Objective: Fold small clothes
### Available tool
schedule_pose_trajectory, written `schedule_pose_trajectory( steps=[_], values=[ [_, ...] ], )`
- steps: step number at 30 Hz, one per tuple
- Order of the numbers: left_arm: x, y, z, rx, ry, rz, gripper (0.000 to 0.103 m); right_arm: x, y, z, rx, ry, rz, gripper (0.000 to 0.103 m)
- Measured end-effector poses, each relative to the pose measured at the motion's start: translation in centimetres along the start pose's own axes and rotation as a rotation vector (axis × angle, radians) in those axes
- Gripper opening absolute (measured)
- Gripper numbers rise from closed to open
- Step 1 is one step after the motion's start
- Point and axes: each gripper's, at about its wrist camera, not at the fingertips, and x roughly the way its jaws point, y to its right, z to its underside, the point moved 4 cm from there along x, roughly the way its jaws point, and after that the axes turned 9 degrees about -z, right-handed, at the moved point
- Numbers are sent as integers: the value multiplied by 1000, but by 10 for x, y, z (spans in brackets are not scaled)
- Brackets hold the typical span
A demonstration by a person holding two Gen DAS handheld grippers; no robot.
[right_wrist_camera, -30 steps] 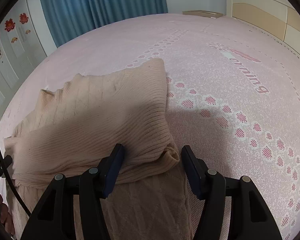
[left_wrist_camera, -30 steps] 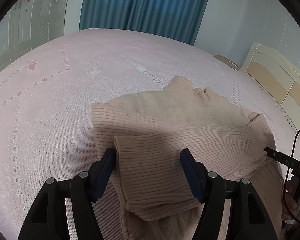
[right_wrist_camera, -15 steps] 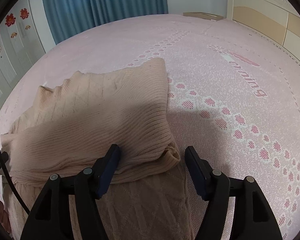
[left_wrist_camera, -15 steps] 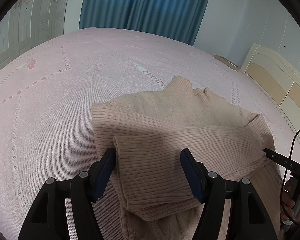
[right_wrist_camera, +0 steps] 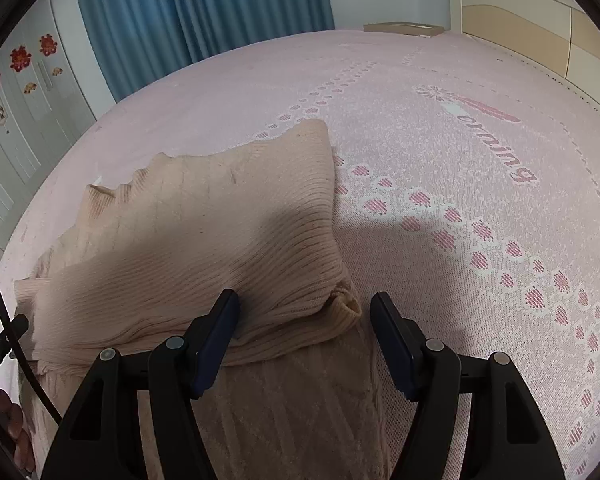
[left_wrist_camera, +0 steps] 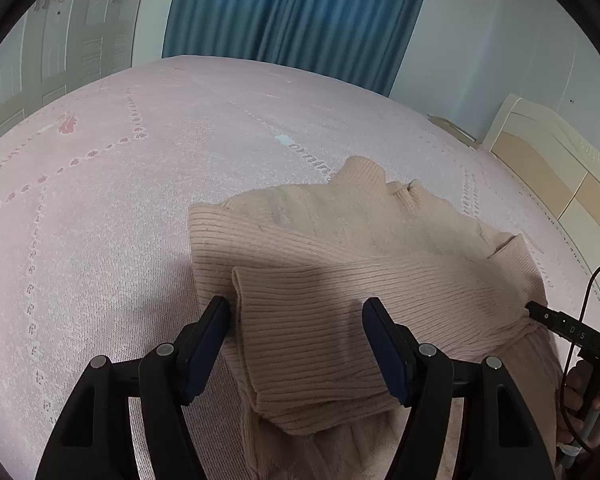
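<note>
A beige ribbed knit sweater point(left_wrist_camera: 340, 240) lies partly folded on the pink bedspread point(left_wrist_camera: 120, 168). One sleeve is laid across its body. My left gripper point(left_wrist_camera: 296, 332) is open and straddles the folded sleeve end, its pads not pressing on the cloth. In the right wrist view the same sweater point(right_wrist_camera: 204, 220) shows a rolled cuff point(right_wrist_camera: 346, 304) between the fingers of my right gripper point(right_wrist_camera: 306, 328), which is open too. Its left finger rests against the knit and its right finger stands clear over the bedspread point(right_wrist_camera: 480, 208).
Blue curtains point(left_wrist_camera: 300, 16) hang behind the bed and a cream headboard point(left_wrist_camera: 552, 168) stands at the right. A white wardrobe point(right_wrist_camera: 16, 128) with red stickers is on the left. A hand point(left_wrist_camera: 580, 400) and cable show at the left wrist view's right edge.
The right gripper's jaws have spread a little wider around the cuff. The left gripper and the sweater have not visibly moved.
</note>
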Motion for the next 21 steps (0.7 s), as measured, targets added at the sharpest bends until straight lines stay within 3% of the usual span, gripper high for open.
schedule_pose_trajectory(
  steps=[11,21],
  values=[
    [-25,-3,12,-37,1,37,66,-27,-8,7,-20,37,-27,57],
    [-57,-12,37,-87,29,-10,65,-74,-26,18,-75,145,-52,52]
  ],
)
